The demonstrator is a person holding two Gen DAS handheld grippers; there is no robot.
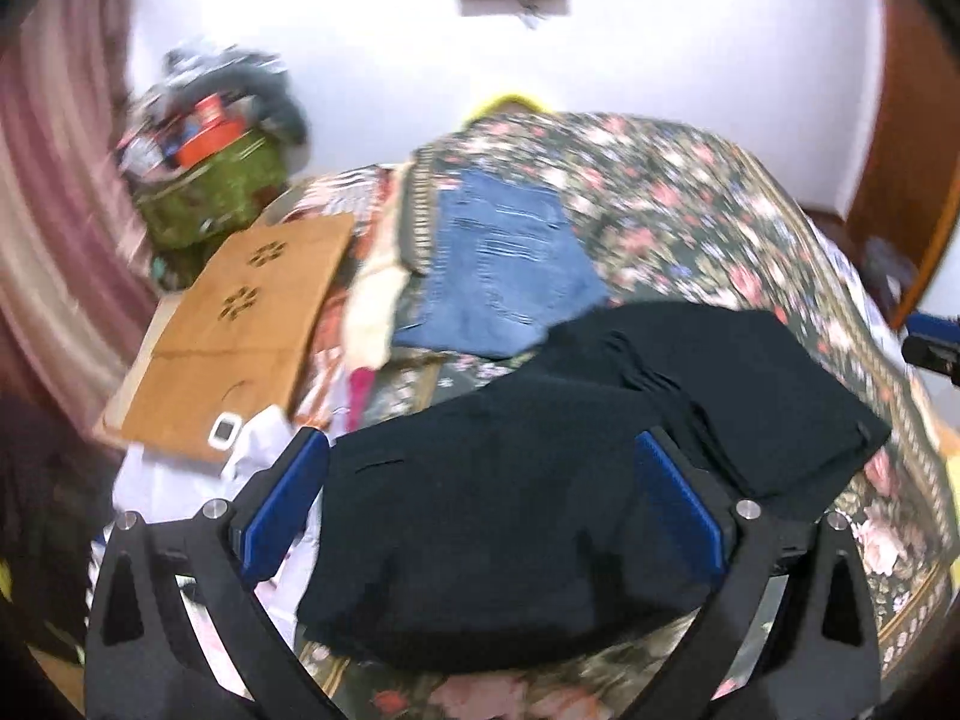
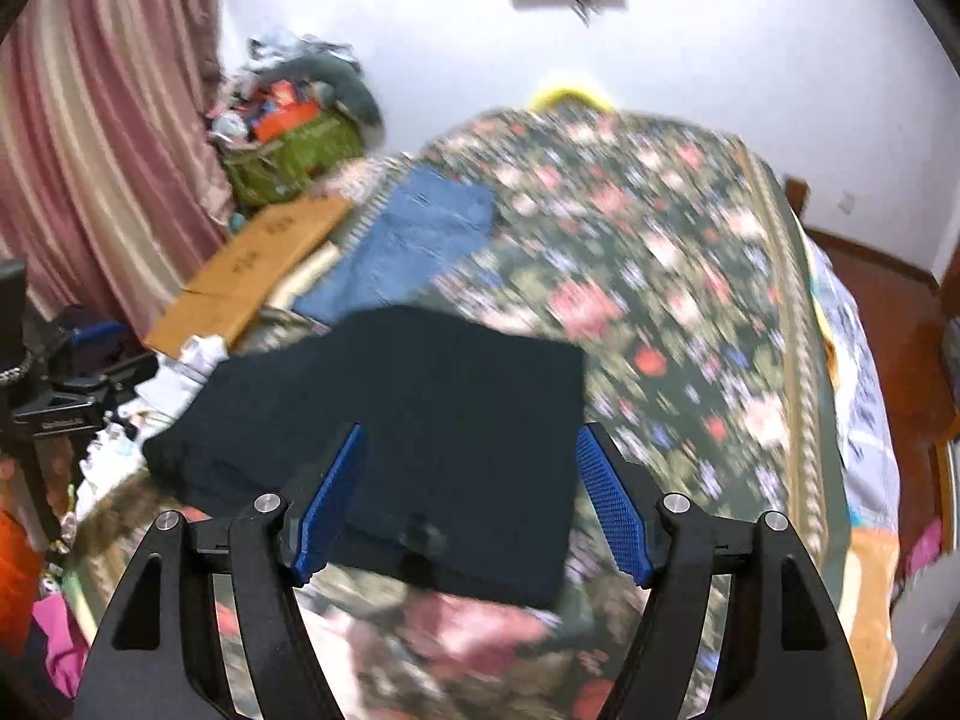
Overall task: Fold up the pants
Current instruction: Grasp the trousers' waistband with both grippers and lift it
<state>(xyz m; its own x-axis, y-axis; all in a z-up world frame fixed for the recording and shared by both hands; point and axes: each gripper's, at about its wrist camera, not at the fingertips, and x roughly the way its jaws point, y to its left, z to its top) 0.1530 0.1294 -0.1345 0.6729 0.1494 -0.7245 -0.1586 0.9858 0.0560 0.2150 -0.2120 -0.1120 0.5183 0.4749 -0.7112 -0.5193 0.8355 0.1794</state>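
We are seeing strong motion blur in both views, smearing the flowered bedspread [image 2: 660, 276]. The white wall [image 1: 660, 48] is glaring bright, and edges are bending and darkening.

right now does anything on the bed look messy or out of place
The black pants lie bunched and askew on the floral bedspread, one section overlapping another unevenly rather than flat. Beyond them, folded blue jeans sit skewed, with a flattened cardboard box lying on clutter at the bed's left edge.
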